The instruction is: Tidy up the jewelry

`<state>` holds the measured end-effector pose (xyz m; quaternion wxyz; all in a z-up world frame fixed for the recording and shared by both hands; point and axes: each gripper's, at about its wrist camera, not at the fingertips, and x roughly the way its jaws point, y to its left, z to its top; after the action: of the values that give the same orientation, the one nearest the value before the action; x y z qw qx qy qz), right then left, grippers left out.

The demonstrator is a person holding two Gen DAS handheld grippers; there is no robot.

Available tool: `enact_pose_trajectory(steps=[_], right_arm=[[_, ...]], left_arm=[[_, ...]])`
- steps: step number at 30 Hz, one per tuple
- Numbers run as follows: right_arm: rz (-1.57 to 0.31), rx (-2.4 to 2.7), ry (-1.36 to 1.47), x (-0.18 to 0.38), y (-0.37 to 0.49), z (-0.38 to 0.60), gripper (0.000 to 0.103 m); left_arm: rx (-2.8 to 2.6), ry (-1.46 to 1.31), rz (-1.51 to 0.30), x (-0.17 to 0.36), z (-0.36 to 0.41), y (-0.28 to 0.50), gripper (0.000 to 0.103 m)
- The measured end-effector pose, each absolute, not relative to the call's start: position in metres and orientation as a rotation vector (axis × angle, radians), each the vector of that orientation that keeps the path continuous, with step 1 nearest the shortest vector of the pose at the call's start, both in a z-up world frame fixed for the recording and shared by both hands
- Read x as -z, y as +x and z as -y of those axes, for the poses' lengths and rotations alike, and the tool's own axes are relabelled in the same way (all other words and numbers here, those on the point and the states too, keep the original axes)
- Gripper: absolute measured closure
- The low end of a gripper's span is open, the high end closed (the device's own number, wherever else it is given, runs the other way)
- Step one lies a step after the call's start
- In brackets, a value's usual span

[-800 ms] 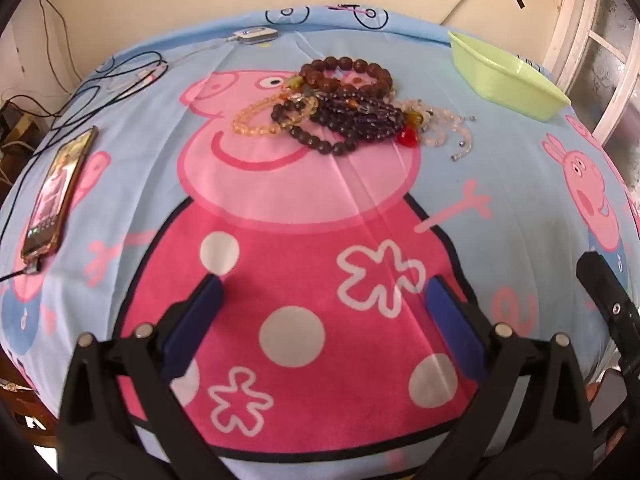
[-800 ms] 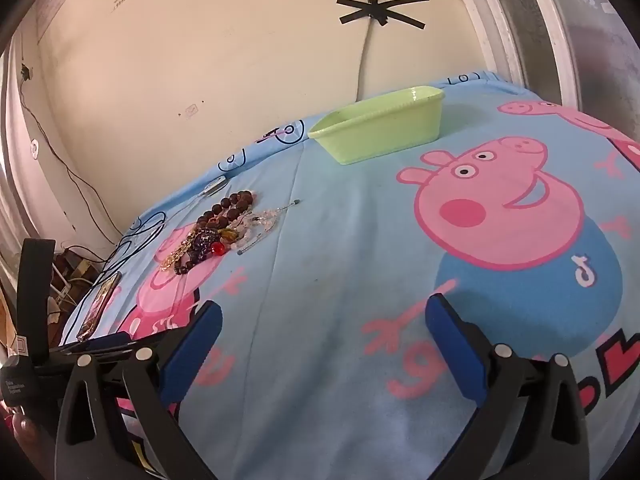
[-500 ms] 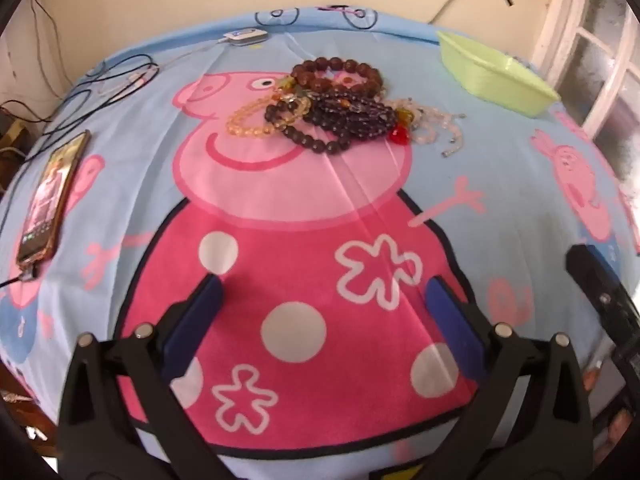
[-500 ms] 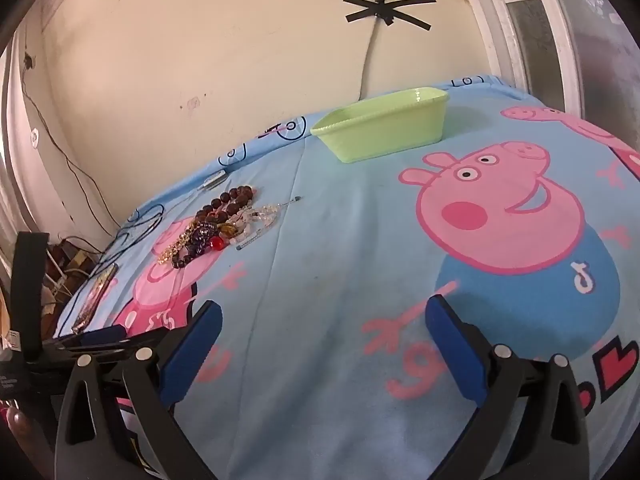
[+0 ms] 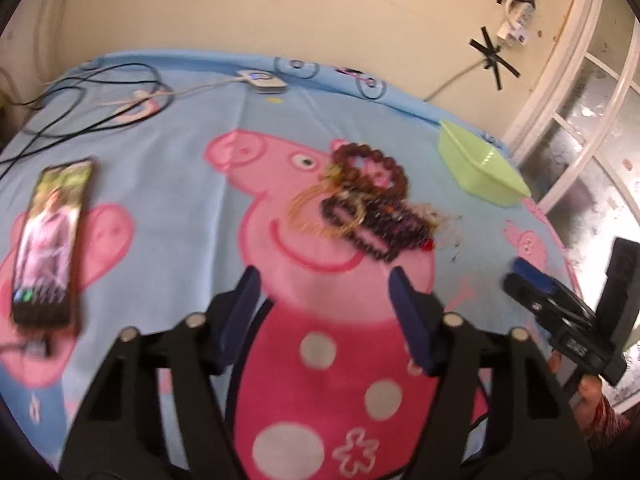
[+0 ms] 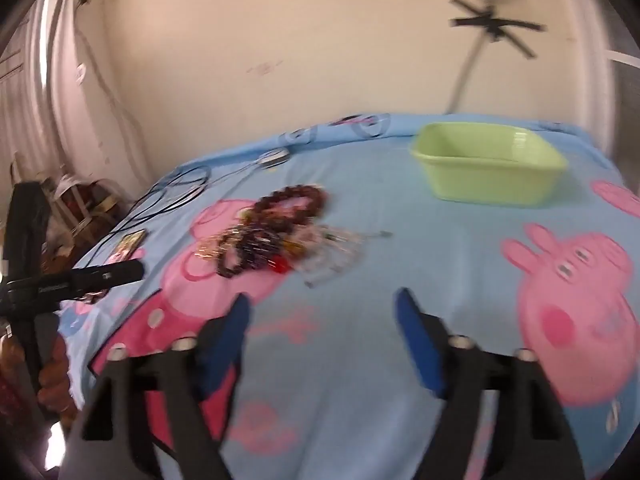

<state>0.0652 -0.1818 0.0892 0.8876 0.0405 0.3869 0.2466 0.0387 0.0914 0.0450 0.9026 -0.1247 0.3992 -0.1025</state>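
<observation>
- Jewelry [image 5: 362, 206] is now lying just ahead of the left gripper [image 5: 324, 280], a tangled heap of dark bead bracelets, a gold chain and pale clear beads on the blue cartoon sheet [image 5: 192, 208]; less than a second ago the same heap was sitting far out in front, well apart from the fingers.
- Left gripper is closing in on the pile with its jaws spread wide and nothing between them; the fingertips are near the closest dark beads but not yet touching.
- Right gripper [image 6: 320, 312] is also swinging toward the heap, which is showing ahead and slightly to its left in the right wrist view [image 6: 272, 236]; its jaws are likewise gaping and carrying nothing.
- Both views are smearing with motion, so fine strands are hard to separate.
- Green tub [image 6: 486, 172] is sitting beyond the heap, ahead and to the right of both grippers, and looks empty from this angle.
- Phone [image 5: 50, 236] and cables [image 5: 92, 96] are lying off to the left of the left gripper, well apart from the beads.
- Judging by this, sorting has not begun: the approach is under way, and the first pick from the tangle is the likely next step, with neighbouring strands liable to drag along.
</observation>
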Motion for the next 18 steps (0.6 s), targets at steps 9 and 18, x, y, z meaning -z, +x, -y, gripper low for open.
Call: enact_pose_trajectory(steps=[9, 18], right_arm=[[-0.947, -0.611, 0.140, -0.083, 0.155, 0.155, 0.092], [-1.119, -0.613, 0.099, -0.044, 0.251, 0.118, 0.093]], left_arm=[[0.325, -0.208, -0.877, -0.052, -0.078, 0.124, 0.046], [0.330, -0.097, -1.072, -0.016, -0.048, 0.232, 0.088]])
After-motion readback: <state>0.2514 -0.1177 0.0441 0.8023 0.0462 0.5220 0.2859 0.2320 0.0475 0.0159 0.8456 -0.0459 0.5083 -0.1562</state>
